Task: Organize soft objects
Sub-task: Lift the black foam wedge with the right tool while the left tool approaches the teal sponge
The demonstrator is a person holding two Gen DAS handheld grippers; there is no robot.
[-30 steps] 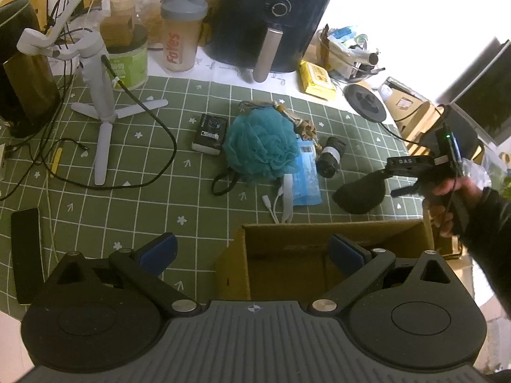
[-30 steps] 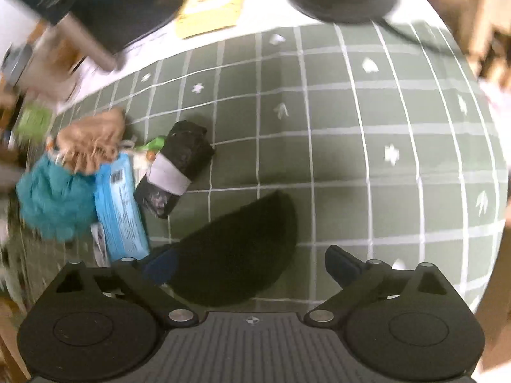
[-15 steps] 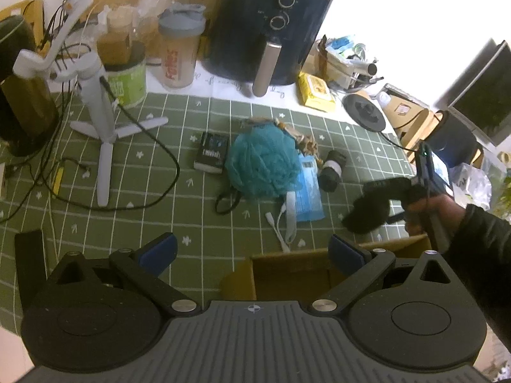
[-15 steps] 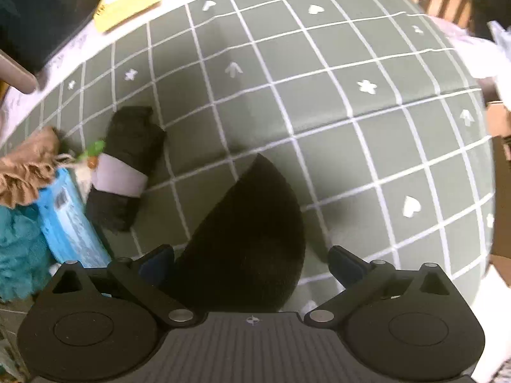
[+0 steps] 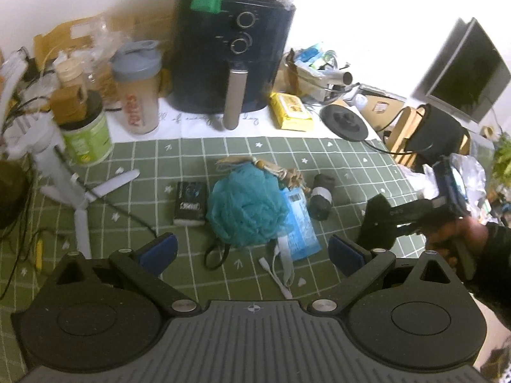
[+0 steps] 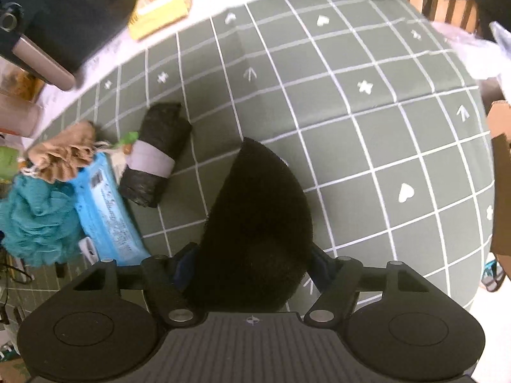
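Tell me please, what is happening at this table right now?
A person is sorting soft things with two hand-held claws. The right claw is shut on a black sponge and holds it above the green mat. The left claw is open and empty, above the teal bath puff. The blue packet and the black roll lie on the mat.

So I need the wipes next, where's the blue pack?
Left wrist view, centre: the blue pack lies on the green mat, tucked under the teal loofah's right edge.
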